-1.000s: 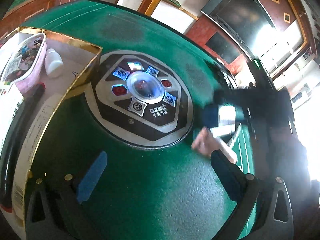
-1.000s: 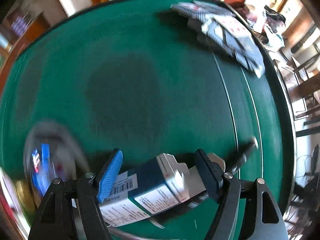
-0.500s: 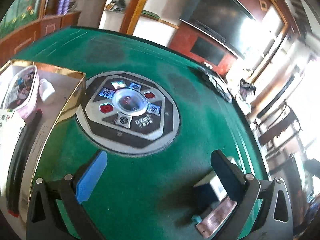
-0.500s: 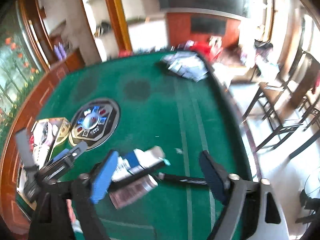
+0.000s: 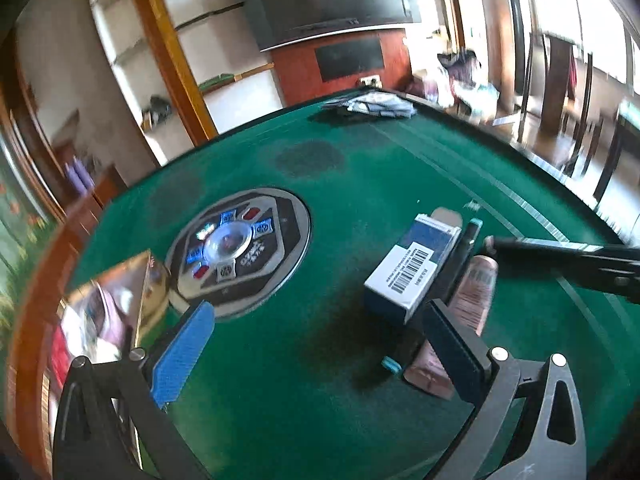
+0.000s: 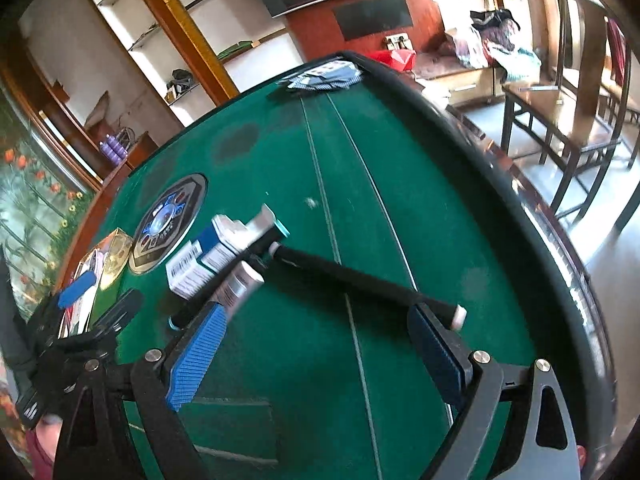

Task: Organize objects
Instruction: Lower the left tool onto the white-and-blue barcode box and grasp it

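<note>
A blue and white carton (image 5: pixel 412 268) lies on the green felt table (image 5: pixel 320 400), with a thin black stick with teal ends (image 5: pixel 460 256) and a pinkish tube (image 5: pixel 476 292) against its right side. My left gripper (image 5: pixel 316 352) is open and empty, its black finger next to the tube. In the right wrist view the carton (image 6: pixel 200 260) and tube (image 6: pixel 240 284) lie ahead on the left. A long black rod (image 6: pixel 352 276) runs from them to the right finger of my right gripper (image 6: pixel 316 354), which is open and empty. The left gripper (image 6: pixel 98 298) shows at the far left.
An open gold box (image 5: pixel 132 292) holding several items stands at the table's left, beside the round control panel (image 5: pixel 240 248). Loose playing cards (image 6: pixel 324 74) lie at the far edge. The table rim (image 6: pixel 520 208) curves along the right, with chairs (image 6: pixel 580 128) beyond it.
My right gripper opened, let go of the carton and drew back; the carton now rests on the felt. My left gripper rolled and swung right, from the gold box toward the carton.
</note>
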The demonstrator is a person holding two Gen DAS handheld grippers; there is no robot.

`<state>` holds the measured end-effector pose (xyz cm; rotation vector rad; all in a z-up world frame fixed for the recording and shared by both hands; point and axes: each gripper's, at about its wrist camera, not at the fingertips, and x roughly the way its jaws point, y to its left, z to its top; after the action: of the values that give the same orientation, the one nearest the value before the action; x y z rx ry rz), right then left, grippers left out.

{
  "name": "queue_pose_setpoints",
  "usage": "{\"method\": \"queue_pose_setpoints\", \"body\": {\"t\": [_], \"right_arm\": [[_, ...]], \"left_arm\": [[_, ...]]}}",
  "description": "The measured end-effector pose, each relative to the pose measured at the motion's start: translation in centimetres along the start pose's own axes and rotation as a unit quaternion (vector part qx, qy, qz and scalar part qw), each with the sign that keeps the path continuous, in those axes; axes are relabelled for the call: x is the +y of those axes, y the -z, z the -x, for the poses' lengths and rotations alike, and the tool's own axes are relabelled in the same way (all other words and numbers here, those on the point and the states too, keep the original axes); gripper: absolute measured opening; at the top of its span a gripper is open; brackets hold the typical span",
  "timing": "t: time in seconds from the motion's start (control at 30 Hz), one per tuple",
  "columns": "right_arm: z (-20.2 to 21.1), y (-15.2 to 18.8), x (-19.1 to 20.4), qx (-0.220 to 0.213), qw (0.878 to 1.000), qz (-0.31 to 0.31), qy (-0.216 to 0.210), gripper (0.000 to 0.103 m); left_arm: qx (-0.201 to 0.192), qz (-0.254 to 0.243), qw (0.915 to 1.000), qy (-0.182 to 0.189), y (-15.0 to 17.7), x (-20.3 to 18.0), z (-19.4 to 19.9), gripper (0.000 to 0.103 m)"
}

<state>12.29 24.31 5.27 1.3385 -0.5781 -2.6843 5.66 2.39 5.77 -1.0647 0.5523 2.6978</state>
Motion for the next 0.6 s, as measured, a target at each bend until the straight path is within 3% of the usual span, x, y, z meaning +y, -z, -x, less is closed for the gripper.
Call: {"method": "queue_pose_setpoints", "body": {"t": [0.13,0.27,0.3,0.33,0.4,0.43,0.6], "right_arm": [[0.9,0.8,-2.0,-0.006,1.0,-0.012,0.0,0.095],[2.0,0.9,-4.1,-0.018,0.999,-0.035,-0.003,0.095],[2.2,1.0,-4.5,-0.02,0.999,-0.042,-0.005,0.095],[2.3,1.0,-5.0,-0.022,0.999,-0.049,-0.009,0.095],[2.4,1.0,-5.7,-0.023,0.998,-0.059,-0.015,0.095],[2.4,1.0,-5.9,-0.022,0.998,-0.061,-0.016,0.095],[1.9,0.7,-6.4,-0.014,0.998,-0.067,-0.018,0.095]], "left_arm": [[0.011,-0.029,0.9995,-0.009,-0.9,-1.9,-2.3,0.103],[0.017,-0.033,0.9987,0.035,-1.5,-3.0,-4.4,0.1],[0.017,-0.03,0.9984,0.046,-1.7,-3.1,-4.7,0.09],[0.019,-0.024,0.9979,0.056,-1.9,-3.1,-4.9,0.069],[0.032,-0.01,0.9971,0.068,-2.3,-3.0,-5.2,0.041],[0.035,-0.007,0.9974,0.063,-2.5,-3.1,-5.3,0.033],[0.056,0.027,0.9957,0.069,-2.4,-1.6,-5.2,0.033]]}}
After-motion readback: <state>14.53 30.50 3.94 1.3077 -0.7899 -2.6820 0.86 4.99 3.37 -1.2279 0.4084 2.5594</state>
